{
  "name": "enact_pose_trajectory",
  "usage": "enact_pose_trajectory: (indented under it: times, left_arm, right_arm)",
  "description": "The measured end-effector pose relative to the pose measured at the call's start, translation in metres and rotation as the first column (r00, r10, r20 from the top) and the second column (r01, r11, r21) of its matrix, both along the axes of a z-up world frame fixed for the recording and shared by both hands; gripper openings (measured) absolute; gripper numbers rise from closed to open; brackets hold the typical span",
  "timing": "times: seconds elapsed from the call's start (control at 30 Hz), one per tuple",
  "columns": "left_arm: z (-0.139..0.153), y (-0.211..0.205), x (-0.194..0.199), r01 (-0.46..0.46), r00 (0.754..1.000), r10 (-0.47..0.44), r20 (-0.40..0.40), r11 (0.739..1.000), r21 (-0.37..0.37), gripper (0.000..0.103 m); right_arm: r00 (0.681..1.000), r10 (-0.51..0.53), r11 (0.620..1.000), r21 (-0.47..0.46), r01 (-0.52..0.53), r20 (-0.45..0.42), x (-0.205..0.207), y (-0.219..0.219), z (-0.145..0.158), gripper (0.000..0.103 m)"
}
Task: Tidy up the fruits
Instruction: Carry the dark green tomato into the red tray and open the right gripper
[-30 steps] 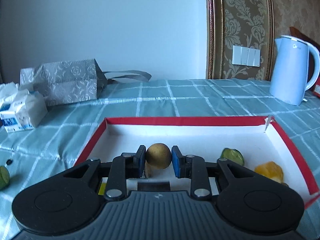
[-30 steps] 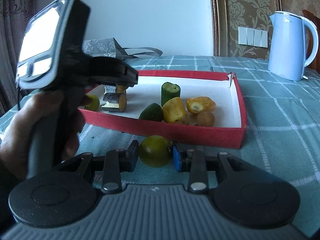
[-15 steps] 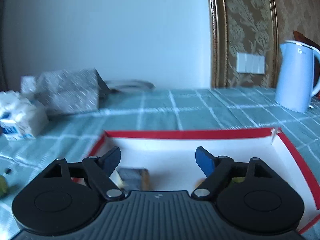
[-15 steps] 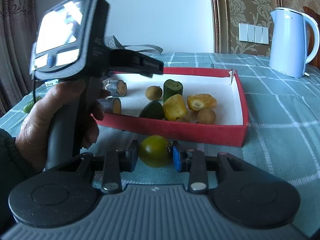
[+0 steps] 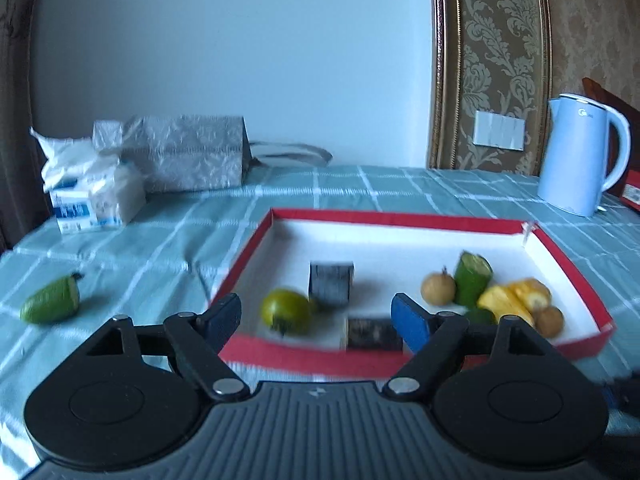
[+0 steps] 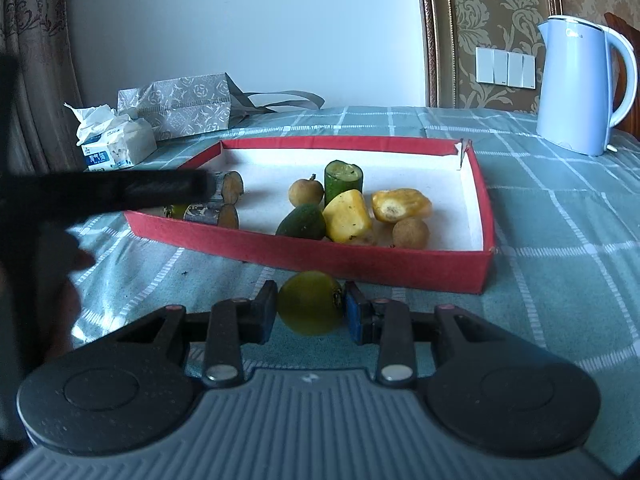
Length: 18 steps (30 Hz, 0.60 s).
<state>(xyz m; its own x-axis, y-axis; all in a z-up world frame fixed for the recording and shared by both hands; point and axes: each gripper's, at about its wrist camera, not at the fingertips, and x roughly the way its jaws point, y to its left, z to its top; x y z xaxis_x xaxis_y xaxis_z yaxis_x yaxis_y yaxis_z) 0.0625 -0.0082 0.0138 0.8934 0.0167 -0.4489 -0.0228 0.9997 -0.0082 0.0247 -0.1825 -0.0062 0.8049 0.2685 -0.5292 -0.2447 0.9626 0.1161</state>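
Observation:
A red tray (image 5: 400, 218) with a white floor holds several fruits: a green round fruit (image 5: 286, 312), two dark cut pieces (image 5: 331, 289), a brown round fruit (image 5: 438, 290), a green cut piece (image 5: 472, 282) and yellow pieces (image 5: 514, 298). My left gripper (image 5: 316, 318) is open and empty above the tray's near edge. A green fruit (image 5: 51, 305) lies on the cloth to the left of the tray. My right gripper (image 6: 310, 308) is shut on a yellow-green round fruit (image 6: 310, 307) just in front of the red tray (image 6: 360, 258).
A blue kettle (image 5: 578, 156) stands at the back right. A grey gift bag (image 5: 188, 156) and a tissue pack (image 5: 90, 196) sit at the back left. The left gripper's body (image 6: 100, 192) crosses the left of the right wrist view.
My left gripper let go of the brown round fruit in the tray, opened and drew back and up. My right gripper kept its hold on the yellow-green fruit.

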Motion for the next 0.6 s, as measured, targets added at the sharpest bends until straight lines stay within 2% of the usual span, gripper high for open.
enact_pose_trajectory:
  times: [0.2, 0.37, 0.6]
  left_arm:
    - [-0.01, 0.008, -0.016, 0.014, 0.999, -0.014, -0.045, 1.0, -0.002, 0.083]
    - [-0.016, 0.018, -0.015, 0.006, 0.996, -0.011, -0.091, 0.999, -0.052, 0.083]
    - [-0.025, 0.019, -0.007, -0.01, 0.988, 0.003, -0.153, 0.999, -0.047, 0.083]
  right_arm:
    - [1.0, -0.003, 1.0, 0.006, 0.003, 0.001, -0.001, -0.001, 0.0, 0.033]
    - [1.0, -0.007, 1.0, -0.007, 0.007, 0.017, -0.003, 0.0, 0.001, 0.033]
    - [0.998, -0.01, 1.0, -0.025, 0.012, 0.058, -0.004, 0.007, 0.009, 0.033]
